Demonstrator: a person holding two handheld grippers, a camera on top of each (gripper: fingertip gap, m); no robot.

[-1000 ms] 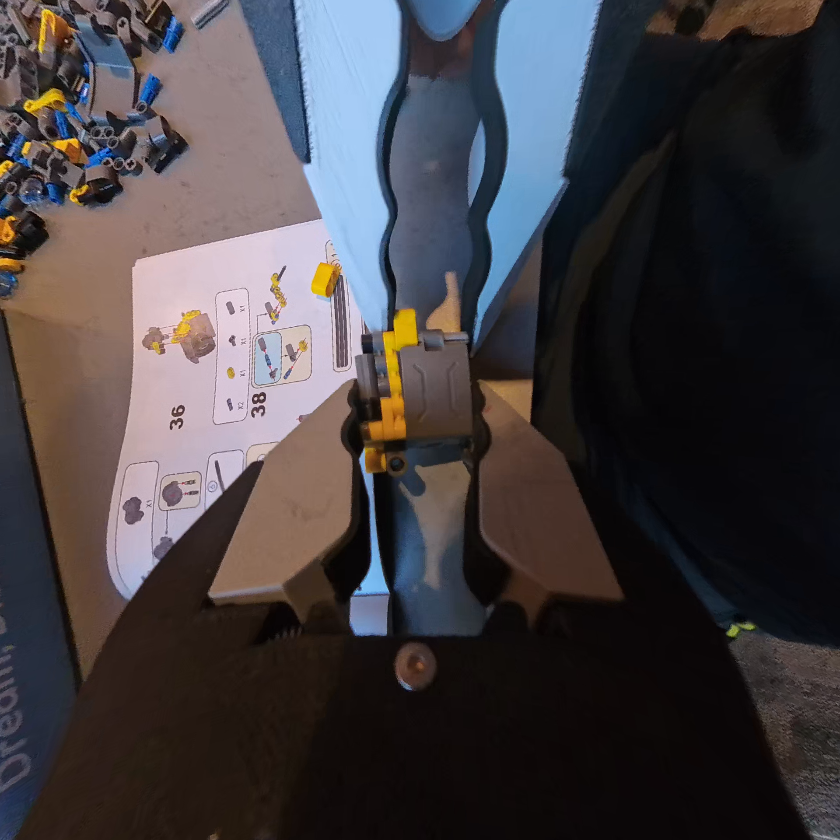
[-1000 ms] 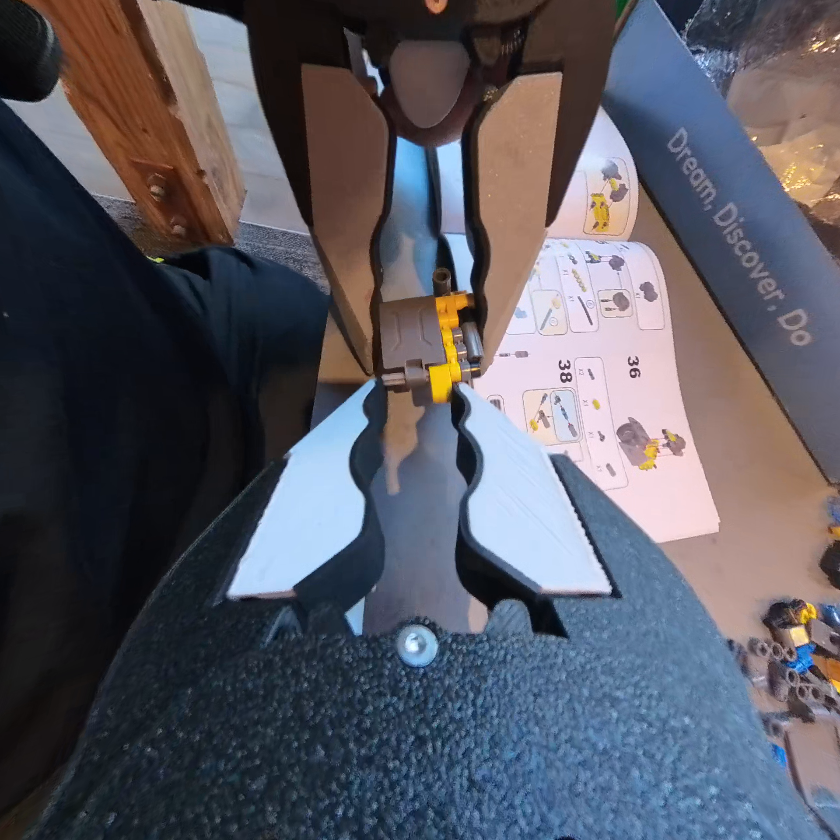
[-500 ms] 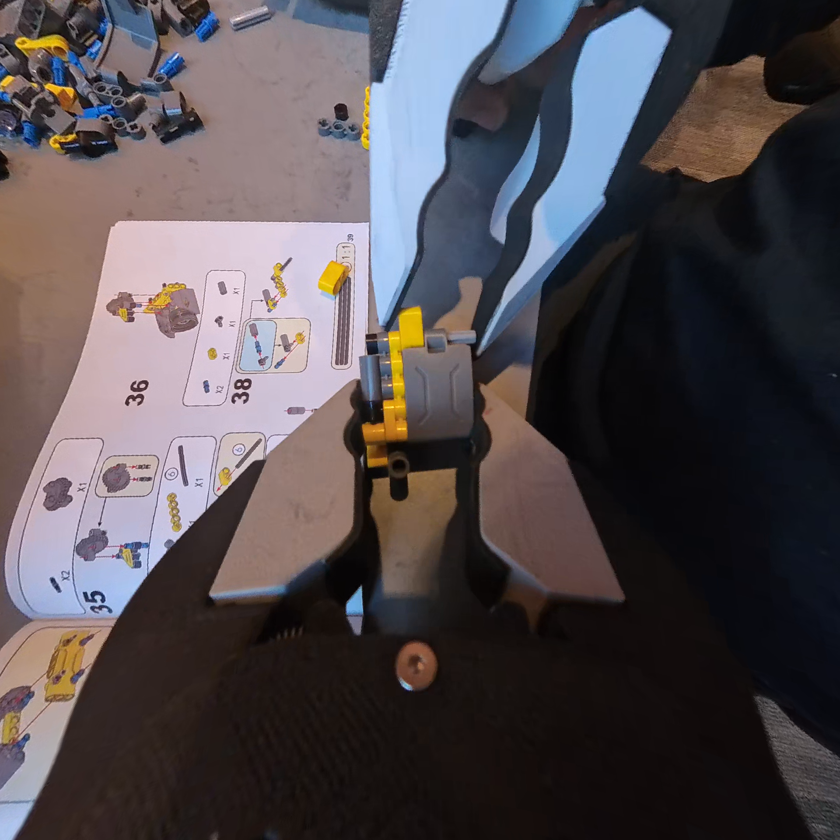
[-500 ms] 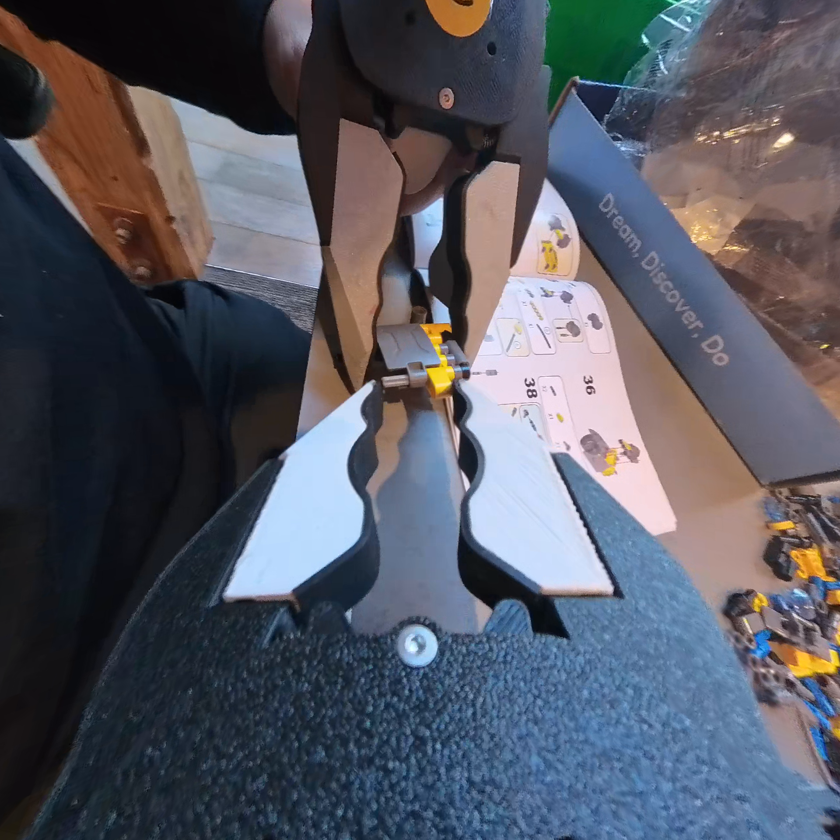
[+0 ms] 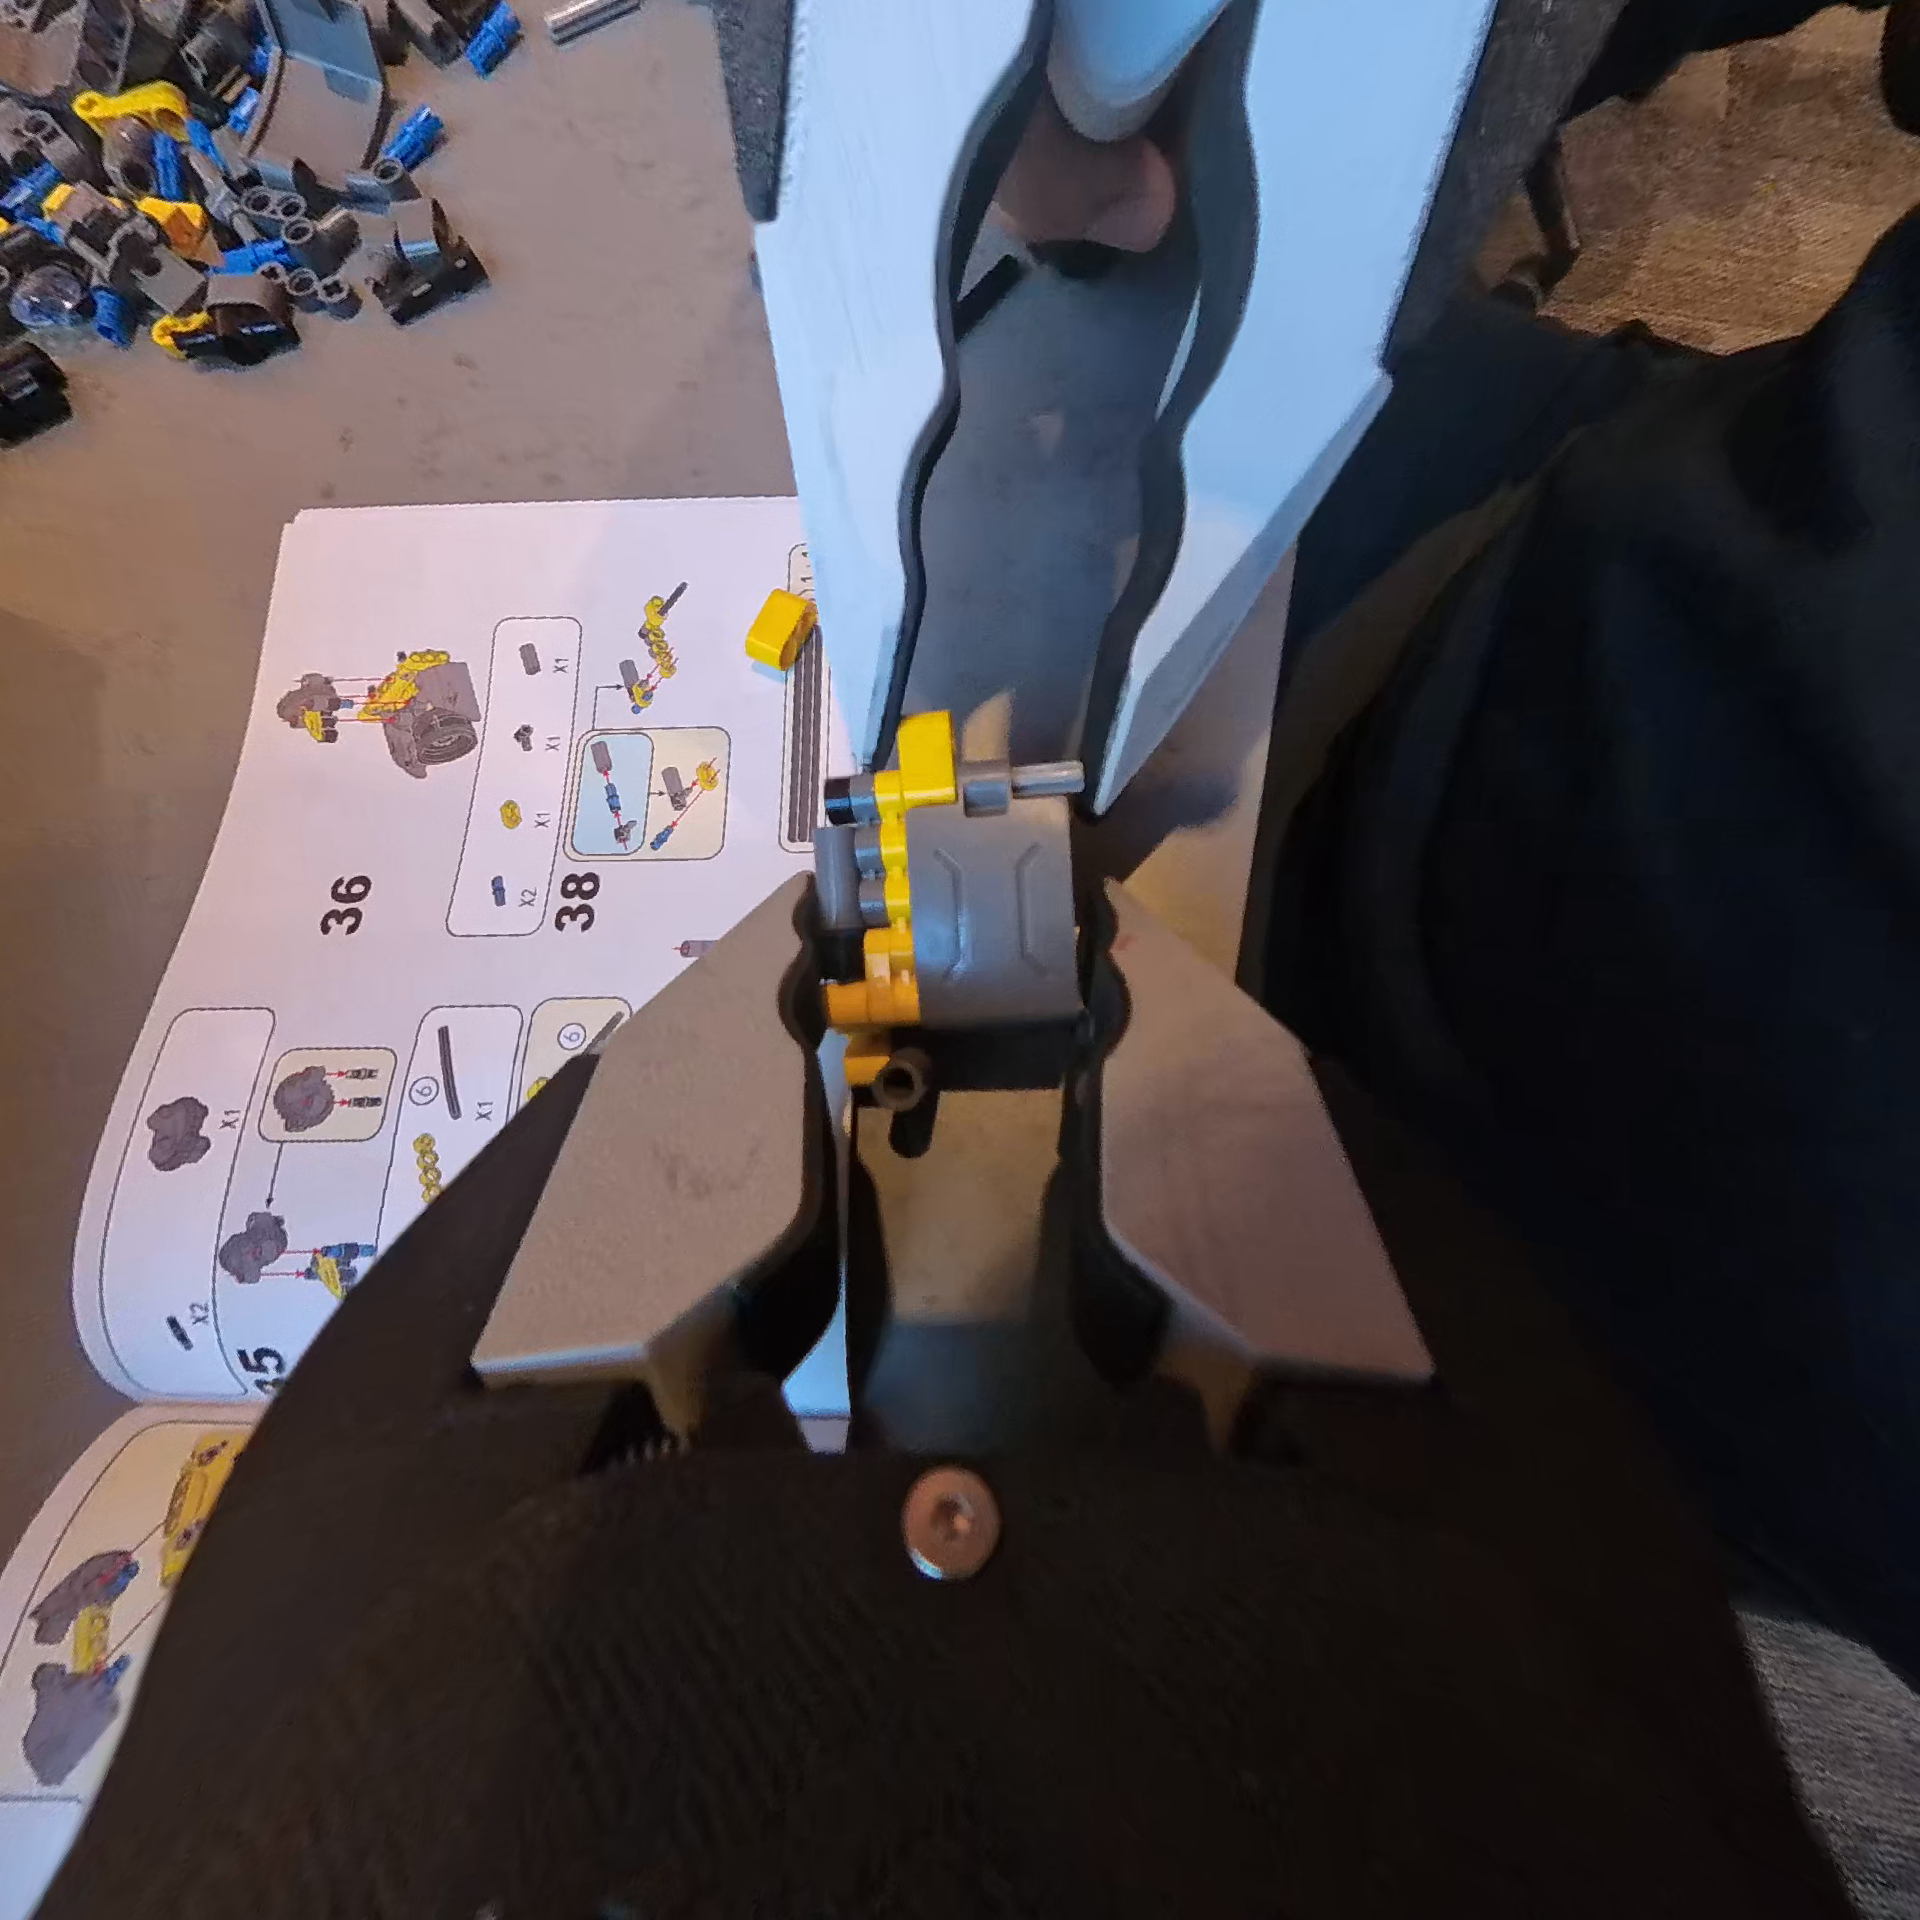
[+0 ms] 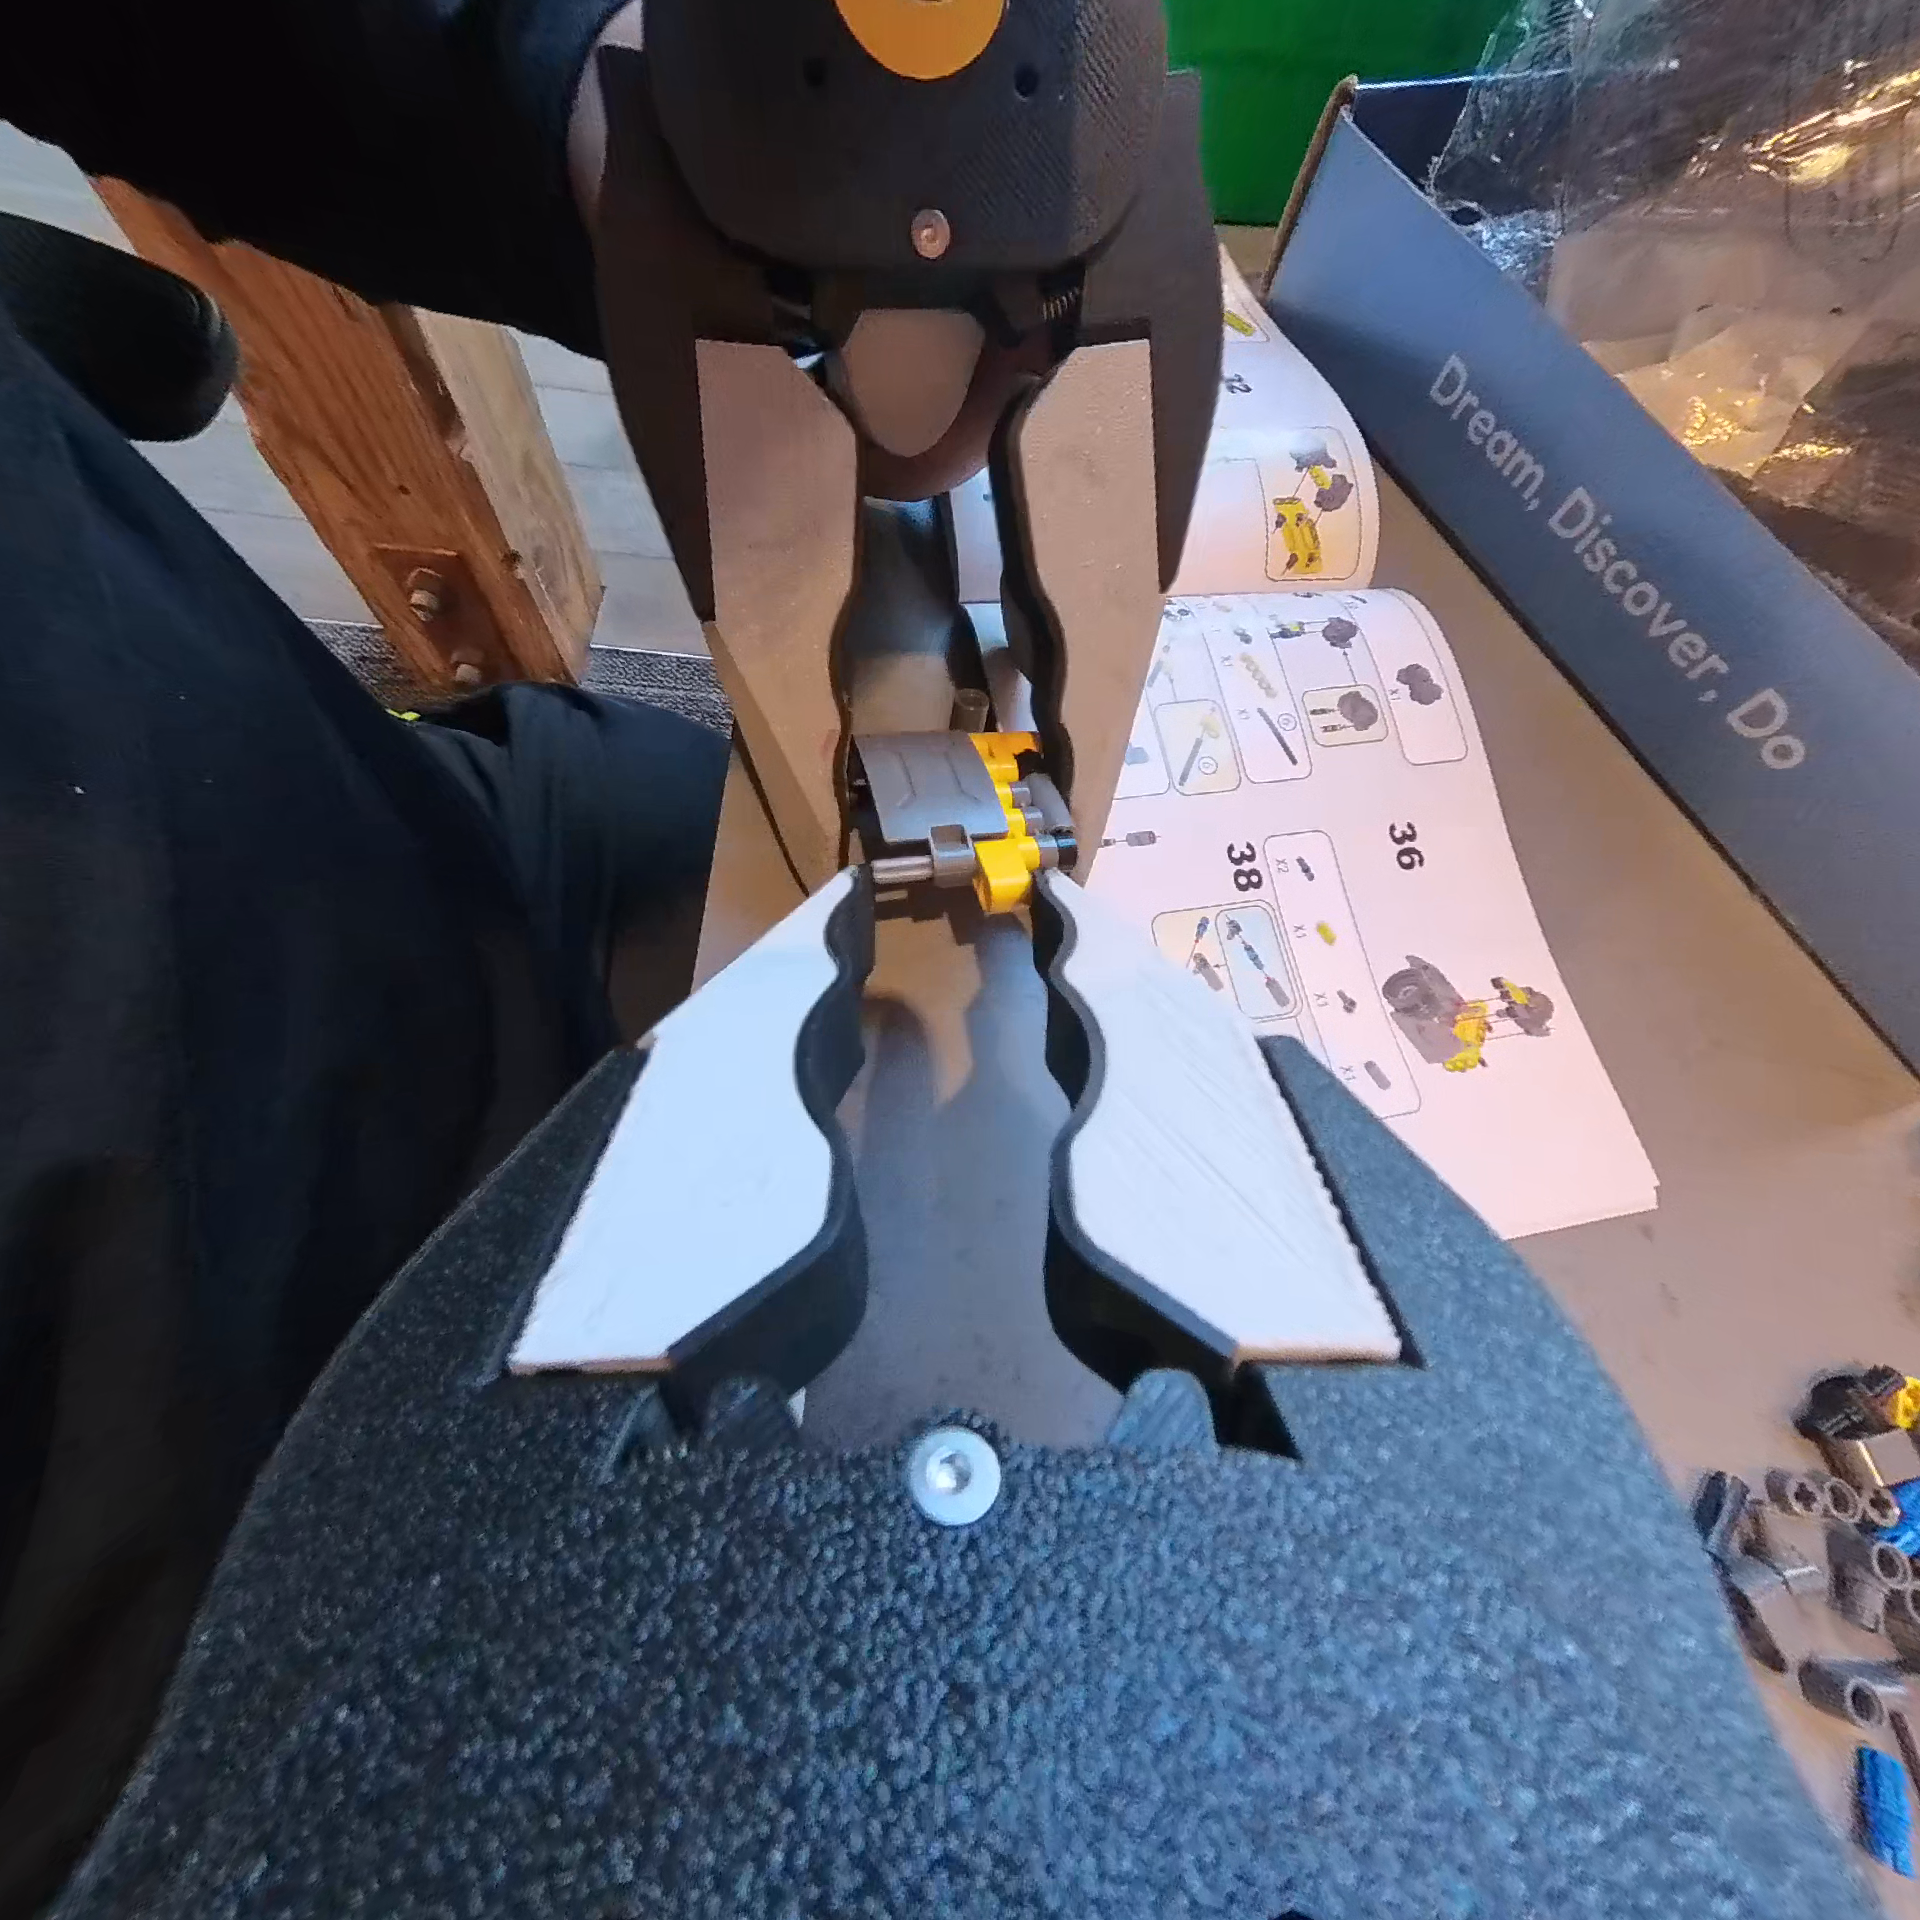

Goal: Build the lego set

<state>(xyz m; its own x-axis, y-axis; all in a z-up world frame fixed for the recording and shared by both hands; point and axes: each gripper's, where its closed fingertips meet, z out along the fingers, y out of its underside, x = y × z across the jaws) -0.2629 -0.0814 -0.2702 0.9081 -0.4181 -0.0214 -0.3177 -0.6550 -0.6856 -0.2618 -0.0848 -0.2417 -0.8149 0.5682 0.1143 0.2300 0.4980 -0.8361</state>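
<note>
Clamped between the fingertips of the left claw (image 5: 951, 961) is a small grey-and-yellow brick assembly (image 5: 961, 904), held above the near tabletop (image 5: 540, 416) edge. A thin grey axle (image 5: 1044, 777) is seen along its far end, lying crosswise. The right claw (image 6: 951, 883) is set directly opposite, tips apart and just at that axle end, nothing gripped. An open instruction booklet (image 5: 436, 831) lies beneath, with a loose yellow piece (image 5: 779, 627) on it and scattered loose parts (image 5: 208, 239) well beyond.
</note>
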